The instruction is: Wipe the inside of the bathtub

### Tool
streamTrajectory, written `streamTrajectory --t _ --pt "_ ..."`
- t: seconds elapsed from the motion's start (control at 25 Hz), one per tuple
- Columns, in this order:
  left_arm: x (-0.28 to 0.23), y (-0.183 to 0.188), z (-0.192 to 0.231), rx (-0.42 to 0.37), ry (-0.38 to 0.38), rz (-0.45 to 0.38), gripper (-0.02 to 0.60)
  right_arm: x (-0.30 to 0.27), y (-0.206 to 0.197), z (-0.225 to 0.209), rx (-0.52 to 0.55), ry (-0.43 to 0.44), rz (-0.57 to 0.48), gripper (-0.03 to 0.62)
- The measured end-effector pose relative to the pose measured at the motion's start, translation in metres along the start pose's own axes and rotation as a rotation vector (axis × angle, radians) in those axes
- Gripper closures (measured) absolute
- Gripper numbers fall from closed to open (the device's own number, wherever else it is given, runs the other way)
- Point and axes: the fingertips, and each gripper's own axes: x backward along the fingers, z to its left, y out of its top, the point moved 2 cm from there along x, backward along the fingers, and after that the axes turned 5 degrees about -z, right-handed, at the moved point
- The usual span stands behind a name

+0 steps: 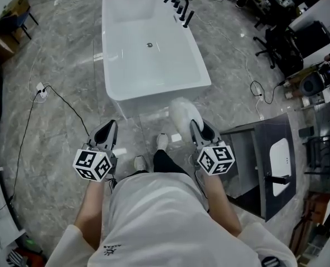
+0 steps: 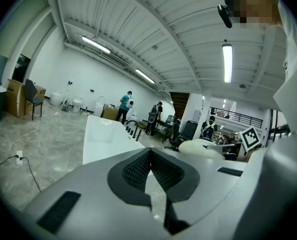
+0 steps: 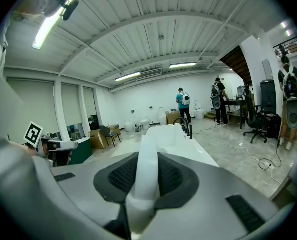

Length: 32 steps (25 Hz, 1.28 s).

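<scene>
One bathtub (image 1: 154, 71), one cloth (image 1: 183, 114) — two grippers (image 1: 110, 128) (image 1: 197, 128).

Open workshop hall: freestanding bathtub (image 1: 154, 74) on marble floor (image 1: 59, 65), office chairs (image 1: 273, 40), strip-lit metal ceiling (image 3: 158, 39).

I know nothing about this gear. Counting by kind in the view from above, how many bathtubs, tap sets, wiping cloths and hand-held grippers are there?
Bathtub: 1
Black tap set: 1
White cloth, clamped in the right gripper: 1
Grippers, that one plus the left gripper: 2
Total: 5
</scene>
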Motion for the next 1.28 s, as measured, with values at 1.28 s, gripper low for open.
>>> streamTrajectory --t 1.28 --pt "-0.242 0.053 0.035 -0.032 0.144 0.036 0.569 -0.25 0.056 -0.157 -0.036 0.261 0.141 0.495"
